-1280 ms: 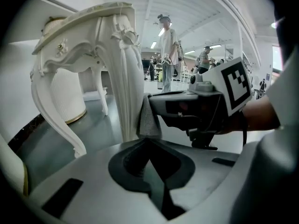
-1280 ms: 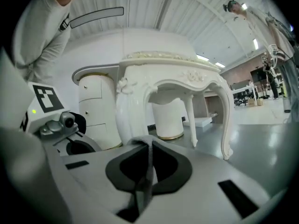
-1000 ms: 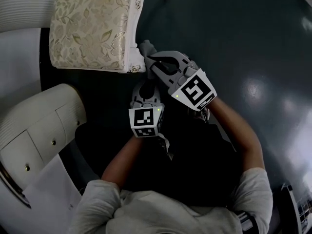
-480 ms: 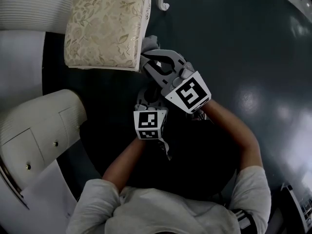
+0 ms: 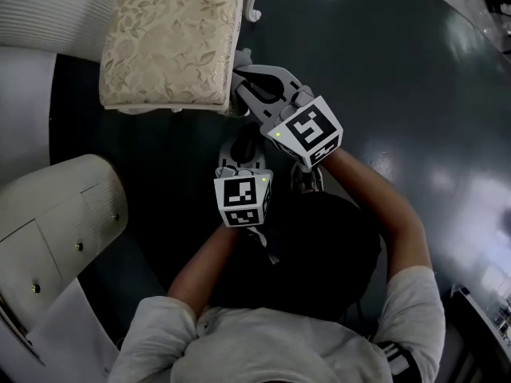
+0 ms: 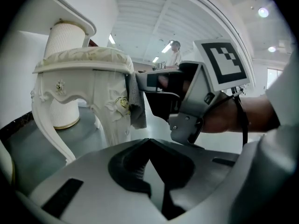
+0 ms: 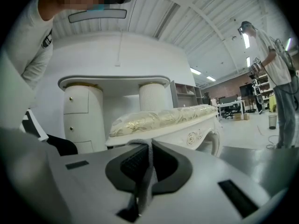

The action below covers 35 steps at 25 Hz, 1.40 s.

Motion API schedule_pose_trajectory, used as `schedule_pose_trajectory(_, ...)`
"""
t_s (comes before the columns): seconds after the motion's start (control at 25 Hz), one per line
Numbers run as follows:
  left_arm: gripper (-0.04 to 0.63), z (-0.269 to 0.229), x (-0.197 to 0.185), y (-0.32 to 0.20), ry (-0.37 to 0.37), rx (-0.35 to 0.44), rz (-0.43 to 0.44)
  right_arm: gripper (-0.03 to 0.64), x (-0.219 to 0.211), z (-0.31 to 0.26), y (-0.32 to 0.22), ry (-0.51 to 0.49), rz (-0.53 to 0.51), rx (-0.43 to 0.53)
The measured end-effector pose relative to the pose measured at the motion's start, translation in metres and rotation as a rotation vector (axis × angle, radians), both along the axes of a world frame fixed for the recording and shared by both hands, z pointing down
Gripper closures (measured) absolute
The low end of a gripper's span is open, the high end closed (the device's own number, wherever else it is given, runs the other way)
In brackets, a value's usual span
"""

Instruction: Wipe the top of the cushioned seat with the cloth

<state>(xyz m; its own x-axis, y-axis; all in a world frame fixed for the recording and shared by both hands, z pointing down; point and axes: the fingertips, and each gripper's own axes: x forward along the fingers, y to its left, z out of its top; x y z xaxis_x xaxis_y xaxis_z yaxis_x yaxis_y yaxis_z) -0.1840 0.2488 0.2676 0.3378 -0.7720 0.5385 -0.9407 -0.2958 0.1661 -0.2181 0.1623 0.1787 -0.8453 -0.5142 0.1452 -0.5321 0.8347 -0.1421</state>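
The cushioned seat (image 5: 172,42), with a cream floral top on a white carved frame, stands at the upper left of the head view. My right gripper (image 5: 238,82) is shut on a grey cloth (image 5: 242,57), which it holds against the seat's near right corner. In the right gripper view the cloth (image 7: 147,181) runs pinched between the jaws, and the cushion (image 7: 163,115) lies just ahead. My left gripper (image 5: 242,134) hangs below the right one, shut and empty. The left gripper view shows the cloth (image 6: 135,101) draped by the seat's carved leg (image 6: 114,120).
A white curved dresser (image 5: 56,214) with small knobs stands at the left, and a ribbed white column (image 5: 48,14) is behind it. A dark glossy floor (image 5: 383,70) spreads to the right. A person (image 7: 275,69) stands far off in the right gripper view.
My right gripper has carried the cloth a little further along the seat's right side. The left gripper has stayed just below it, and the head view has shifted.
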Motion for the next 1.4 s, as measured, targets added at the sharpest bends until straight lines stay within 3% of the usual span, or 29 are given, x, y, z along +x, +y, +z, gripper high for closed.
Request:
schedule_pose_trajectory(0.16,0.581,-0.013,0.002,-0.002,0.068,0.02,-0.003,0.603,0.0,0.004,-0.018,0.124,0.08,0.012)
schedule_pose_trajectory(0.44,0.581,-0.026,0.002,-0.006,0.103,0.06,-0.015,0.603,0.0,0.004,-0.038,0.266,0.107,0.019)
schedule_pose_trajectory(0.76,0.583,0.001,0.03,-0.047,0.013,0.075,-0.019,0.603,0.005,0.0,-0.064,0.095,0.147,0.157)
schedule_pose_trajectory(0.92,0.583,0.012,0.03,-0.06,-0.031,0.071,-0.024,0.603,0.007,0.002,-0.072,0.096,0.067,0.244)
schedule_pose_trajectory(1.28,0.581,0.011,0.038,-0.095,-0.084,0.124,-0.119,0.603,0.01,0.003,-0.085,0.059,-0.042,0.31)
schedule_pose_trajectory(1.4,0.582,0.013,0.034,-0.103,-0.108,0.109,-0.156,0.603,0.012,0.001,-0.091,0.021,-0.06,0.311)
